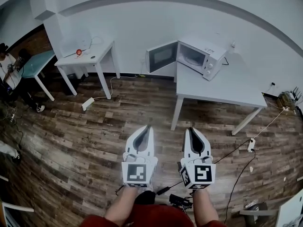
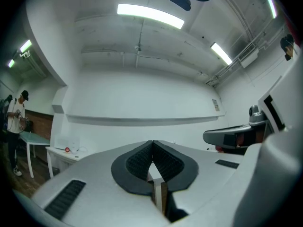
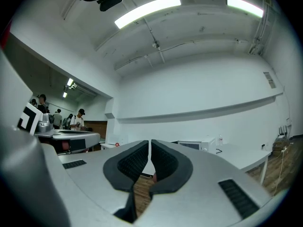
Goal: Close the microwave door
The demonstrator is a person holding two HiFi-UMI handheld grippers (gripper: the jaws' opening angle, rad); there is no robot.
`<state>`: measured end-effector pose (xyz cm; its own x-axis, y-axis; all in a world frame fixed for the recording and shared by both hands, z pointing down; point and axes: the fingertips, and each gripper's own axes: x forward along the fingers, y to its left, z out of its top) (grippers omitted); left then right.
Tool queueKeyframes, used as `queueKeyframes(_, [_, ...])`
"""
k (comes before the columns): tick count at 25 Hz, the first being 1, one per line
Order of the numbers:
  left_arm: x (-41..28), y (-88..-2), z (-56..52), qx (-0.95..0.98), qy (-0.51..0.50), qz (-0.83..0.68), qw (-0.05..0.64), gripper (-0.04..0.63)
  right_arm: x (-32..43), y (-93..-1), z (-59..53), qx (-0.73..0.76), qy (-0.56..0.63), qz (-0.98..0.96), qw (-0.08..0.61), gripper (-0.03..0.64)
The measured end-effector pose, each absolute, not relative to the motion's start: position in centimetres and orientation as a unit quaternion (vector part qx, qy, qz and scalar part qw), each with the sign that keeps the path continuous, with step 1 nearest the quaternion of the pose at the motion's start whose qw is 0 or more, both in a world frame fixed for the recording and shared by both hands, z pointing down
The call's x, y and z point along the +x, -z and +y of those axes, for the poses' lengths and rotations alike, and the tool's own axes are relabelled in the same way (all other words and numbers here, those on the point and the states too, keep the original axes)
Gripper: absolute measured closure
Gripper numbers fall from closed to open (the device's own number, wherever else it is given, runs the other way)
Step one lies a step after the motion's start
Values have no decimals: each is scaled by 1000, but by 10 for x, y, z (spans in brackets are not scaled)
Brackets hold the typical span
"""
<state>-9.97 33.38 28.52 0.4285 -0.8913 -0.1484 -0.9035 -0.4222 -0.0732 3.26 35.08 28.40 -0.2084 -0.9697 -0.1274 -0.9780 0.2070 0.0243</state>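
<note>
A white microwave (image 1: 201, 56) stands at the back left corner of a white table (image 1: 218, 86), far ahead of me. Its door (image 1: 161, 56) hangs open to the left, past the table's edge. Both grippers are held low over the wood floor, well short of the table. The left gripper (image 1: 148, 126) is shut with nothing in it, its dark pads meeting at the tips (image 2: 152, 142). The right gripper (image 1: 190, 128) beside it also looks shut and empty (image 3: 150, 141). The microwave (image 3: 199, 145) shows small just past the right jaws.
A small white desk (image 1: 87, 56) with a red object (image 1: 78, 52) stands at the left wall, a teal table (image 1: 35, 63) beyond it. A power strip (image 1: 88, 103) and cables lie on the floor. People stand far off to the left (image 2: 16, 122).
</note>
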Motion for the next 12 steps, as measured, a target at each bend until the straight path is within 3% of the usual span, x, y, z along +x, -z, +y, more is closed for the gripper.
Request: queueKeyframes(12, [-137,-278,239,-847,-60,524,73,568,-6,-275,254,-630,-61,774,38,578])
